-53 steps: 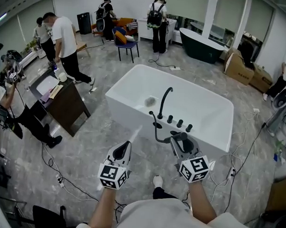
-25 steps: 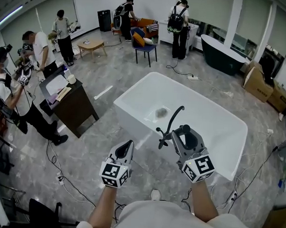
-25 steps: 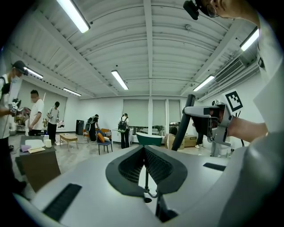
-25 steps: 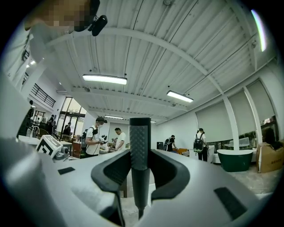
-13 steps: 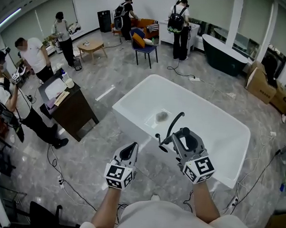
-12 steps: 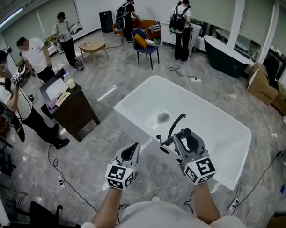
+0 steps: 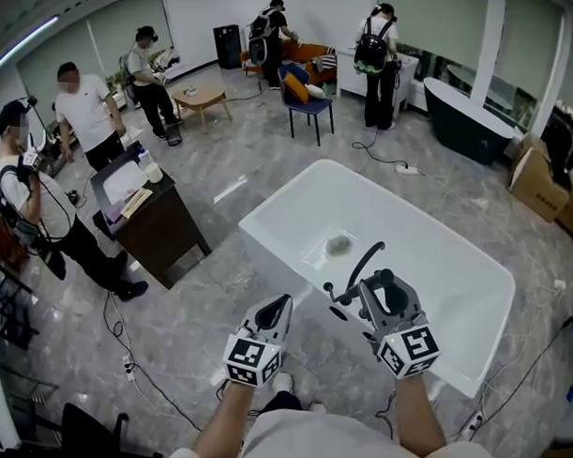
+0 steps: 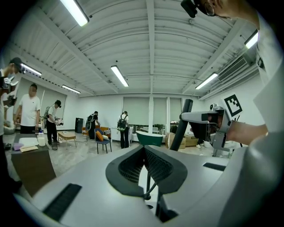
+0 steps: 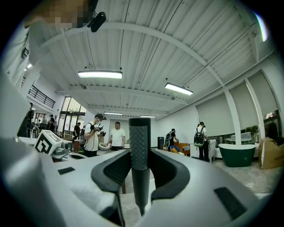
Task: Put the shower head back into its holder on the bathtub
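Note:
A white bathtub [image 7: 426,266] stands in front of me, with a curved black spout [image 7: 365,259] and black fittings [image 7: 337,296] on its near rim. My right gripper [image 7: 377,281] hovers over that rim, shut on the black ribbed shower head handle [image 9: 140,146], which stands upright between its pads. The handle [image 8: 185,119] also shows in the left gripper view, at the right. My left gripper [image 7: 282,304] is to the left of the tub's near edge, above the floor. Its jaws [image 8: 145,148] are shut, pads touching, with nothing between them. The holder itself I cannot make out.
A dark desk [image 7: 155,223] with papers stands to the left, with people around it. At the back are a blue chair [image 7: 308,102], more people, a dark green tub [image 7: 469,117] and cardboard boxes [image 7: 542,181]. Cables [image 7: 123,349] trail over the grey floor.
Both grippers have moved together towards the tub's near rim, which now lies closer under the right gripper. The right gripper still holds the handle; the left stays shut.

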`<state>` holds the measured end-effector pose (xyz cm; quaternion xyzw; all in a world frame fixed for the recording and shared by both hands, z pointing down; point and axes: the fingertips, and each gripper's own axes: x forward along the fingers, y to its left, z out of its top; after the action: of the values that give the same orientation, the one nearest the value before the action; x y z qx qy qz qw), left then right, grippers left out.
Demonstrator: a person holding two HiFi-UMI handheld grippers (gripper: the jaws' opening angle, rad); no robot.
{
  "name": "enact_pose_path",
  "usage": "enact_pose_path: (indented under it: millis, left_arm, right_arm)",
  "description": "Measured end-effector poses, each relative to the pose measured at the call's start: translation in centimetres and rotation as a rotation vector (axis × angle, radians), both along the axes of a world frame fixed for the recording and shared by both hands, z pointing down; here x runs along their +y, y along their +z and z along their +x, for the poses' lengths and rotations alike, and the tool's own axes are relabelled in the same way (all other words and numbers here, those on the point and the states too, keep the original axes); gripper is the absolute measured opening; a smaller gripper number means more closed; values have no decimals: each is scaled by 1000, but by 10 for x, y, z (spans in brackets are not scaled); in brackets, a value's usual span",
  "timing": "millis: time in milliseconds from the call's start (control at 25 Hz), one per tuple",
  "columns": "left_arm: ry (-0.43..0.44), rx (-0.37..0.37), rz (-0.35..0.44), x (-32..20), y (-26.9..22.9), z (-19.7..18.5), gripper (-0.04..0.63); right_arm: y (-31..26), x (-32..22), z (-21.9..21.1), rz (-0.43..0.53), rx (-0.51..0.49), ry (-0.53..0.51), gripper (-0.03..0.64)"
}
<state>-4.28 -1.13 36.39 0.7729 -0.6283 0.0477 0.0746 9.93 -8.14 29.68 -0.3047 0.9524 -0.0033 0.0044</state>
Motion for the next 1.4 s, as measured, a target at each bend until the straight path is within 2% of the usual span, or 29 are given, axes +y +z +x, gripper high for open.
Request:
enact_pose_path:
  millis: [440, 1400]
  left_arm:
    - [66, 7, -13, -42, 8, -19, 9]
    - [215, 40, -52, -152, 31, -107, 9]
  right_arm:
    - [12, -27, -21, -22, 9, 42, 144]
    - [51, -113, -97, -99, 71, 192, 144]
